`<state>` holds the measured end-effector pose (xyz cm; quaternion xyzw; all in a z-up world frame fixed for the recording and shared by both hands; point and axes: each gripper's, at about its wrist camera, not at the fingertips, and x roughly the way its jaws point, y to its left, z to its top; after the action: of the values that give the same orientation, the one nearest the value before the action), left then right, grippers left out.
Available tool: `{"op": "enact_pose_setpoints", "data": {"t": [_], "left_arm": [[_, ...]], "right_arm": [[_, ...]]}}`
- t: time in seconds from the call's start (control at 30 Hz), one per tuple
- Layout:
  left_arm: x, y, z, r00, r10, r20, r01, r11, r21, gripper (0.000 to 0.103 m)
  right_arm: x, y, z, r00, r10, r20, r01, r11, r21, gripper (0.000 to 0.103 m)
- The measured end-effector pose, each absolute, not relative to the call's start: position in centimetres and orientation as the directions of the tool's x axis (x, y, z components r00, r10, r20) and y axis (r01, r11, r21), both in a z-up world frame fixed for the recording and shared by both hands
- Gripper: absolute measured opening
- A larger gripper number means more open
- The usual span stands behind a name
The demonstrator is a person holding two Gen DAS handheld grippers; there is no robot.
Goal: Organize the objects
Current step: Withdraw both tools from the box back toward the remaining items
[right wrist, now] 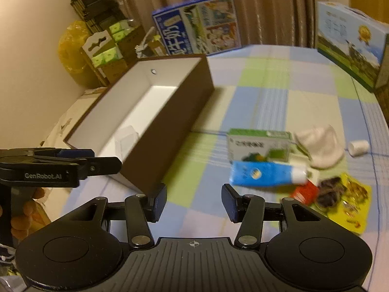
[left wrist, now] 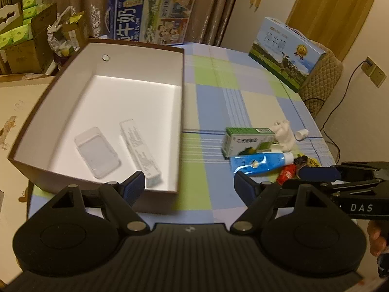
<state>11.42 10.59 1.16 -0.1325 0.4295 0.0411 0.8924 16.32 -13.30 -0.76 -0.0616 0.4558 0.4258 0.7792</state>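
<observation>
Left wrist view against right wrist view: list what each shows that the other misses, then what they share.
Only the left wrist view shows the long white printed carton lying flat inside the brown white-lined box, beside a clear plastic tray. Only the right shows the yellow snack packet plainly. Both share the box, blue toothpaste tube, green-and-white medicine carton, and open tools: left, right.

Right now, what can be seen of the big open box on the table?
The open box is a rectangular, lidless carton, seemingly stiff cardboard, brown outside and white inside, with a small round metal-looking disc on its far inner wall. It sits flat on the checked tablecloth, left of the loose pile of items. Inside lie a clear plastic tray and a long white packet, side by side. Neither claw touches it.
</observation>
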Motion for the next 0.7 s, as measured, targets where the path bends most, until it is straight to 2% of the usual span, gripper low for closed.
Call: {"op": "enact_pose_setpoints", "data": {"t": [0.7], "left_arm": [[12.3, 2.1, -0.2, 0.608, -0.101, -0.788, -0.093, 0.976, -0.197, 0.077]], "right_arm": [[18.6, -23.2, -2.2, 0.293, 0.531, -0.795, -0.605, 0.747, 0.276, 0.048]]}}
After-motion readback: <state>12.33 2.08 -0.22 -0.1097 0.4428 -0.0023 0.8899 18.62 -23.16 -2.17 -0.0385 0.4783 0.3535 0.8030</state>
